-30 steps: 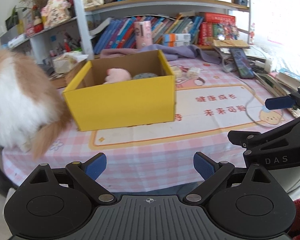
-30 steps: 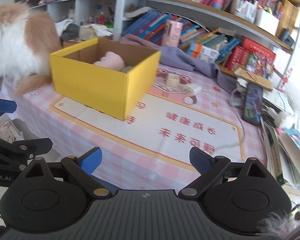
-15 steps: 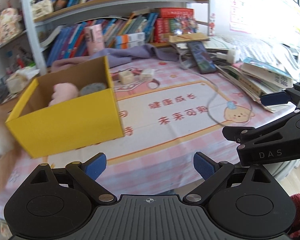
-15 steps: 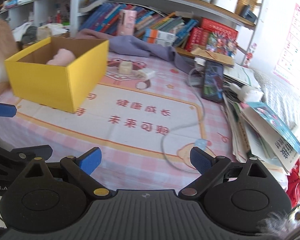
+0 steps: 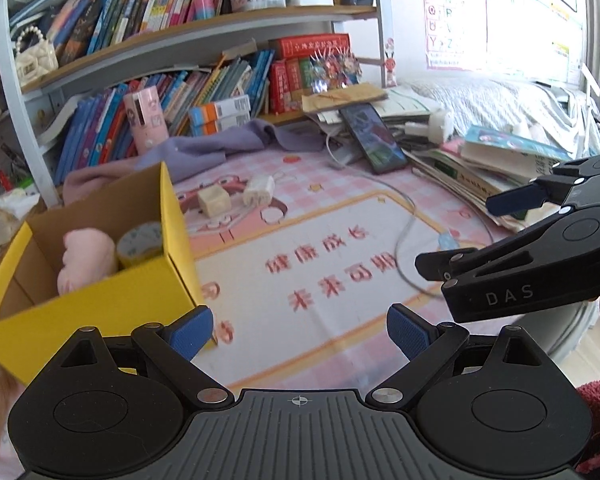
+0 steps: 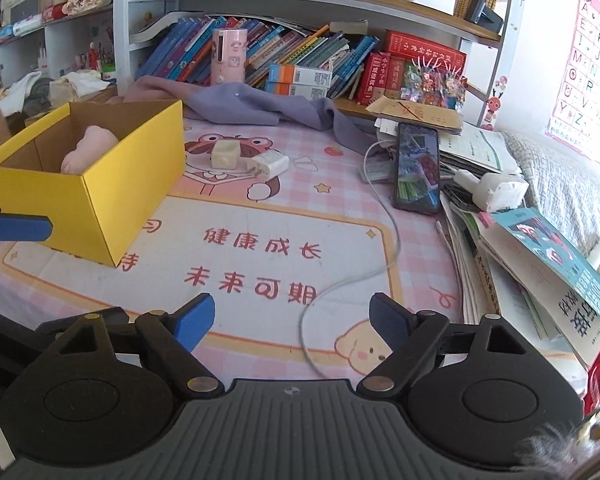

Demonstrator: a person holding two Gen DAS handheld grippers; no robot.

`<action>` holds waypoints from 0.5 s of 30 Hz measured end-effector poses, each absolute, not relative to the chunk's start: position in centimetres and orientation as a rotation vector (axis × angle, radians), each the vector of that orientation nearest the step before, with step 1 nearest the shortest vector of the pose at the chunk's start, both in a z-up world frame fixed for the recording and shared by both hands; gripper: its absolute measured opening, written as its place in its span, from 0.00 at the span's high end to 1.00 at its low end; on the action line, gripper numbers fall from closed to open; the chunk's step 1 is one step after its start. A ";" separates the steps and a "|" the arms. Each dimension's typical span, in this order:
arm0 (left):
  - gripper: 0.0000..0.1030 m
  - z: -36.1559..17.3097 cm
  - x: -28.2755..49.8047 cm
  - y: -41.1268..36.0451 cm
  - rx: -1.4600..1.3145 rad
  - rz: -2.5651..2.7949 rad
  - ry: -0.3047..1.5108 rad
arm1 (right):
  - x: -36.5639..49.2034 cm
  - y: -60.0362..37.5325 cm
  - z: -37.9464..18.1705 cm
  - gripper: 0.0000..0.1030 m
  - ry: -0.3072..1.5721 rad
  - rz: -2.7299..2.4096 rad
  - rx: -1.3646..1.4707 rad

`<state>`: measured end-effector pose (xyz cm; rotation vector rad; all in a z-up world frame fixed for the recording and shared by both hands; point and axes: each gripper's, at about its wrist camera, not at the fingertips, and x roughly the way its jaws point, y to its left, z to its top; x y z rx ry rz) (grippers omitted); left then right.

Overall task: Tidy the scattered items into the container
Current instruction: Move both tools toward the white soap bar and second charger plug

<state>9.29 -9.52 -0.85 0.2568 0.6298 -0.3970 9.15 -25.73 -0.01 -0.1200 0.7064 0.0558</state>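
The right tool [image 6: 291, 316] hangs over the near edge of the table [image 6: 340, 216] with nothing between its blue pads, and its jaws are closing from a wide spread. The left tool [image 5: 299, 330] sits just beside it, jaws well apart and likewise empty, its left pad close to the near corner of the yellow box [image 5: 100, 308].

Out from the tools lies a pink checked mat with red lettering, crossed by a white cable [image 6: 356, 276]. Beyond that, near the middle of the table, a small cream cube [image 6: 225, 153] and a white charger plug [image 6: 269, 165] lie just beside each other, to the right of the box and still outside it. The box stands at the left of the table and already holds a pink soft toy [image 6: 88, 148] and a roll of tape [image 5: 140, 242]. A phone [image 6: 417, 168] leans on a stack of books and papers at the right edge.

The step in hand looks like the gap between picks: both tools are empty and pointed toward the loose items. The next move probably calls for reaching forward over the mat to the cube or the plug, with the jaws spread enough to straddle it, and keeping clear of the cable. The two items lie so close that a grab at one may nudge the other.
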 end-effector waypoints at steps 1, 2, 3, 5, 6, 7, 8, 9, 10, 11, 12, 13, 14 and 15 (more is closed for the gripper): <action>0.07 -0.8 9.7 -9.7 0.258 -0.396 0.621 | 9.6 -25.9 0.0 0.21 0.705 0.062 -0.120; 0.07 -0.6 10.2 -9.9 0.259 -0.394 0.612 | 10.2 -26.0 0.1 0.23 0.703 0.068 -0.119; 0.07 -0.5 10.6 -10.1 0.263 -0.389 0.602 | 10.7 -26.3 0.2 0.24 0.700 0.071 -0.116; 0.08 -0.2 11.6 -10.6 0.272 -0.379 0.583 | 12.0 -26.9 0.4 0.25 0.695 0.076 -0.105; 0.08 -0.1 12.2 -10.9 0.274 -0.374 0.575 | 12.6 -27.2 0.4 0.25 0.691 0.080 -0.099; 0.08 0.1 12.8 -11.1 0.273 -0.367 0.569 | 13.3 -27.5 0.6 0.25 0.686 0.085 -0.095; 0.08 0.2 13.5 -11.3 0.271 -0.355 0.565 | 14.0 -27.8 0.7 0.26 0.681 0.090 -0.092; 0.08 0.3 14.2 -11.5 0.267 -0.343 0.565 | 14.7 -28.1 0.9 0.26 0.677 0.096 -0.089; 0.08 0.3 14.8 -11.6 0.261 -0.330 0.568 | 15.4 -28.4 1.0 0.26 0.673 0.103 -0.086; 0.08 0.4 15.6 -11.8 0.255 -0.316 0.571 | 16.1 -28.8 1.1 0.26 0.671 0.111 -0.084; 0.08 0.5 16.2 -12.0 0.249 -0.304 0.575 | 16.9 -29.1 1.2 0.26 0.669 0.120 -0.082; 0.08 0.6 16.8 -12.2 0.245 -0.292 0.579 | 17.7 -29.4 1.2 0.26 0.669 0.128 -0.081; 0.08 0.6 17.4 -12.4 0.243 -0.277 0.581 | 18.4 -29.7 1.3 0.26 0.670 0.137 -0.080; 0.08 0.7 18.0 -12.7 0.241 -0.261 0.581 | 19.2 -30.0 1.4 0.26 0.670 0.147 -0.079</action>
